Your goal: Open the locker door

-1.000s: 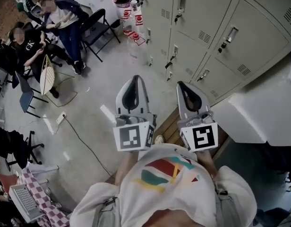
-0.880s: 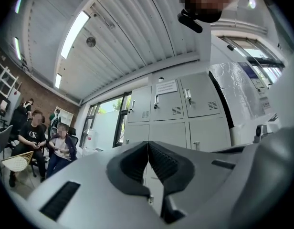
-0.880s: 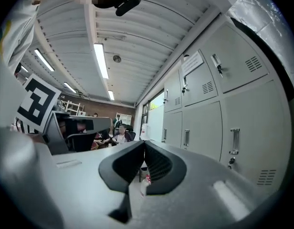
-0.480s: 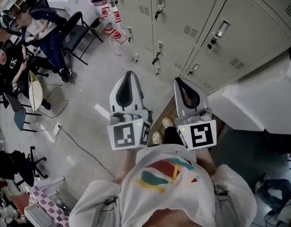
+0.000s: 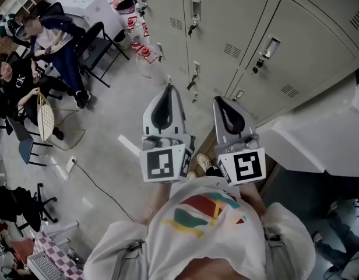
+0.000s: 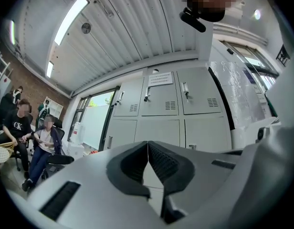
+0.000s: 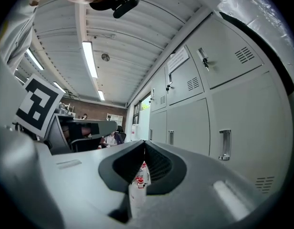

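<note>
Overhead, the left gripper [image 5: 166,90] and the right gripper [image 5: 218,100] are held side by side in front of the person's white printed shirt [image 5: 206,214], each with its marker cube [image 5: 165,164] nearest the body; both point towards a bank of grey lockers [image 5: 296,69] that fills the top and right of the head view. Each pair of jaws is pressed together with nothing between them; the left gripper view shows the left gripper [image 6: 148,143] with its dark ribbed pads meeting in a single seam, and the right gripper view shows the same of the right gripper [image 7: 144,143]. Every locker door [image 5: 223,22] in view is closed, with a small latch handle [image 5: 194,9] near its edge; the doors stand ahead of the jaws and apart from them, and neither gripper touches one. From the left gripper the lockers face the camera squarely, with a paper notice [image 6: 160,78] stuck on an upper door; from the right gripper they run along the right side, with a recessed pull [image 7: 225,145] on the nearest lower door. Red-labelled bottles [image 5: 145,50] stand on the grey floor [image 5: 109,127] at the foot of the lockers; farther left, seated people [image 5: 57,31] are gathered beside a black folding chair [image 5: 104,39], and a thin cable [image 5: 106,182] trails across the floor. A bulky white plastic-wrapped object [image 5: 319,139] sits to the right of the right gripper, against the lockers.
</note>
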`<state>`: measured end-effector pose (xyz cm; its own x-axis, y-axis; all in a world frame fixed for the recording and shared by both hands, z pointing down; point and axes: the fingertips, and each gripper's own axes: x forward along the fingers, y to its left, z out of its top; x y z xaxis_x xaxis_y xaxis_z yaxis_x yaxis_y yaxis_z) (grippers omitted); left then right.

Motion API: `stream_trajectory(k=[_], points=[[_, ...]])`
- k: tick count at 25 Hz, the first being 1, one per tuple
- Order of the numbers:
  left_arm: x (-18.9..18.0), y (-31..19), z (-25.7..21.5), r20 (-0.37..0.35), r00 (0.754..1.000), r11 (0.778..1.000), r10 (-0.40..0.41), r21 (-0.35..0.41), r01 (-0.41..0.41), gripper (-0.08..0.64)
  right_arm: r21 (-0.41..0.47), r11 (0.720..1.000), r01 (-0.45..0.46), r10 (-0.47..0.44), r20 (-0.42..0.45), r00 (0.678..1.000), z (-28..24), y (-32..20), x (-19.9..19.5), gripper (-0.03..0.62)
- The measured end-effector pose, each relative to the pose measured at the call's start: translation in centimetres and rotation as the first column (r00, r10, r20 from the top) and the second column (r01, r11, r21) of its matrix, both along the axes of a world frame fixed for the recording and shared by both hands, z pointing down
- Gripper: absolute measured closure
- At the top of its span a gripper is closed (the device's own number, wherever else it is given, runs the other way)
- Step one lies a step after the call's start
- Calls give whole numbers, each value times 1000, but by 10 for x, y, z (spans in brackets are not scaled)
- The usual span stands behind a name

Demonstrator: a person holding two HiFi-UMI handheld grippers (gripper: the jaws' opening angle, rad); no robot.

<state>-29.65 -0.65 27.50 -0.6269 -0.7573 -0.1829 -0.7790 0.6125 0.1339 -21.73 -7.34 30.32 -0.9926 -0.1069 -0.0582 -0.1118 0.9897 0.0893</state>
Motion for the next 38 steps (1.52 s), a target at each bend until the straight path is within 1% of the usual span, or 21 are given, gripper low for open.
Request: stream_trajectory(k=[3,8,10,14,16,19,21,27,34,38], points=[[-2,-10,3,-19,1000,1000,3,17,-3,543,4,1000,-12,12,7,1000,-2,-8,1,588],[3,-27,5,-14,999,1000,29,8,-29,543,15,998,-60,60,37,998,-13,-30,4,586],[5,-34,4,-10,999,999,47,12,-47,543,23,996,-90,88,49,995,-20,-48,5,567],[9,-49,4,-5,997,997,77,10,-77,541,61,984,-167,163,71,984,-36,-87,7,495],[13,-56,5,-3,995,995,95,4,-95,541,69,976,-206,201,76,977,-41,-106,9,480],[21,-69,8,1,991,991,136,-19,-136,541,44,965,-259,256,73,964,-42,-133,11,475],[26,-77,12,0,987,987,159,-37,-159,541,29,958,-287,284,67,956,-37,-152,9,445],[33,-90,21,5,982,978,189,-86,-188,538,-21,935,-355,355,37,934,-15,-204,-8,443],[26,-97,27,-12,984,977,179,-115,-179,525,-90,903,-419,419,-30,908,12,-251,-29,433],[20,-97,30,-21,985,976,171,-133,-172,525,-105,898,-428,426,-46,904,19,-258,-39,431]])
